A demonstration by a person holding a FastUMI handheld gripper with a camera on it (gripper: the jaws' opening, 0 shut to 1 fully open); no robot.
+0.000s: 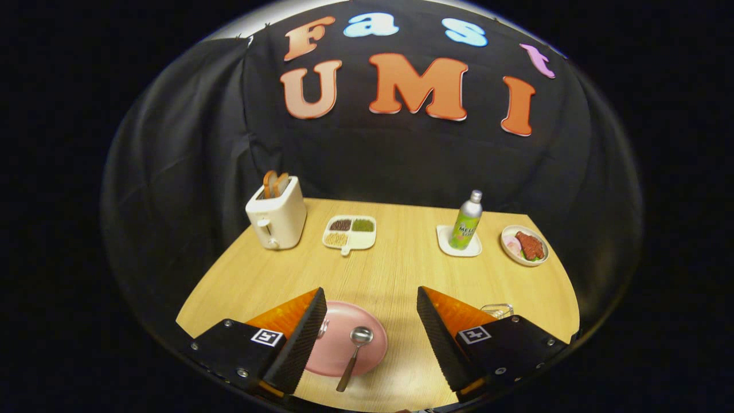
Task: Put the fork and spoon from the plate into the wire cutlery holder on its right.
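- The claw [371,321] hangs above the near edge of the light wooden desk [401,269] with its fingers spread wide apart and nothing between them; no pick is begun.
- Lower left of the frame: the silver fork [323,328] lies on the round pink plate [344,344], mostly hidden behind the left finger. Its handle direction cannot be told, so a blind approach may pinch the tines or shove it off the rim.
- Just right of it, the silver spoon with a brown wooden handle [354,355] lies bowl up on the plate, handle reaching over the near rim. A push on that overhanging end could tip it or slide the plate.
- Both pieces lie flat, so I judge the fingertips may skid on the plate.
- Lower right: the wire cutlery holder [498,310] peeps over the right finger. It looks light and open-meshed; a slanted drop may knock it over or let a handle catch on the wires.
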